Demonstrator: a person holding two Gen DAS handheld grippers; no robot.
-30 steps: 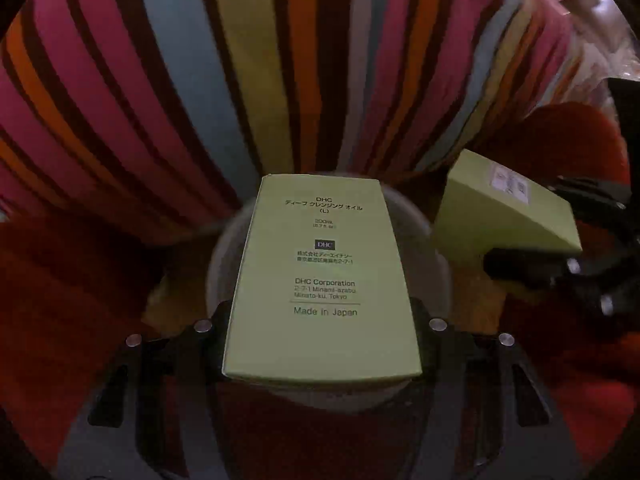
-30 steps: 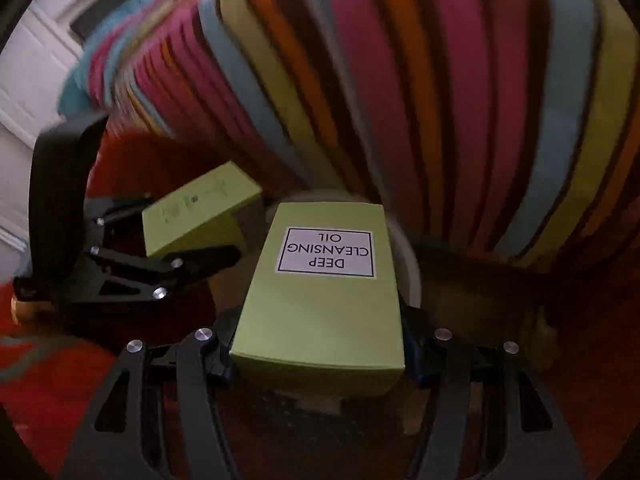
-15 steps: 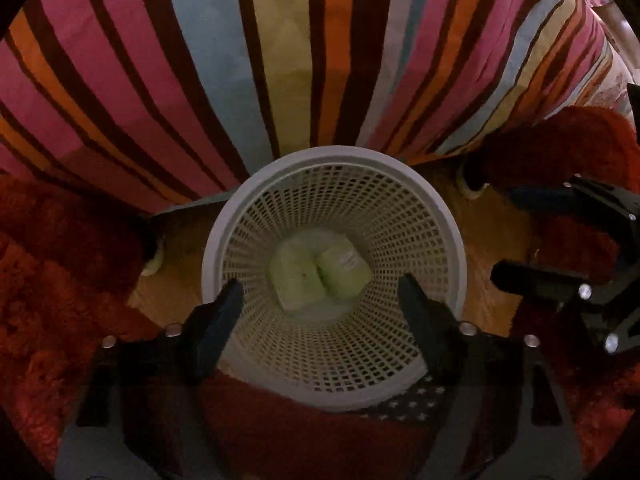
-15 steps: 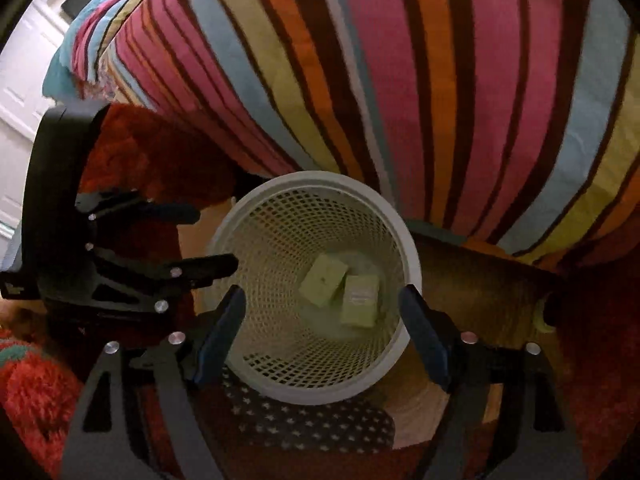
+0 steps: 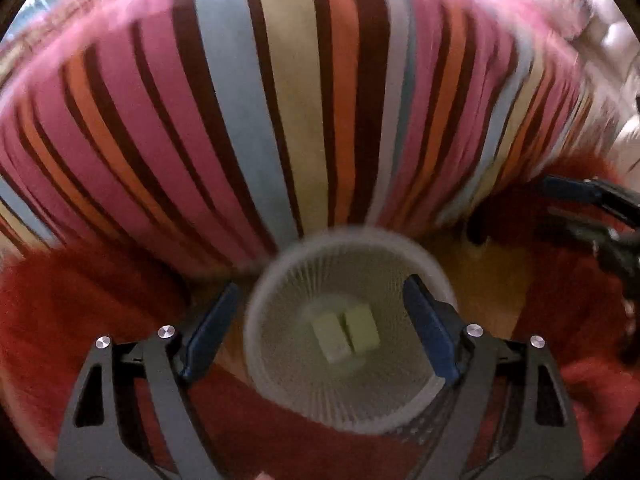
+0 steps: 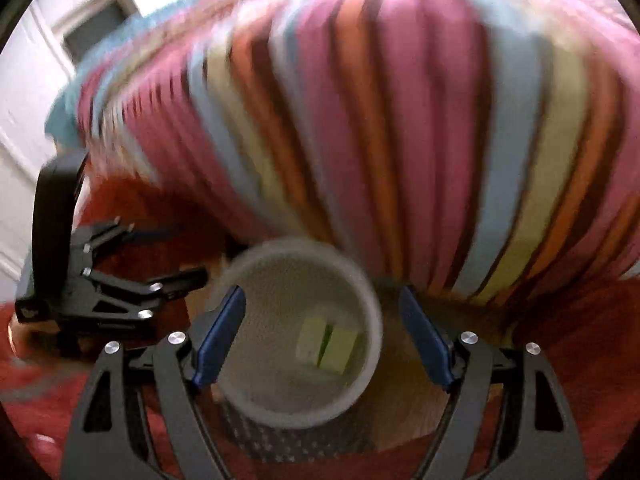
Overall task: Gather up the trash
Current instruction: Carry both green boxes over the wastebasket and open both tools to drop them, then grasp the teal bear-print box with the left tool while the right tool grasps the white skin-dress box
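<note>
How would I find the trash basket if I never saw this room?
Look for the big striped bedcover hanging down over the red shaggy rug. Right at its foot stands the round white mesh basket. Nothing else there is round, and two pale green boxes lie side by side at its bottom.

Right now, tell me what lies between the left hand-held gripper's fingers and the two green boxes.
Nothing: in the left wrist view the left hand-held gripper hangs open over the basket, with the green boxes on its bottom.
</note>
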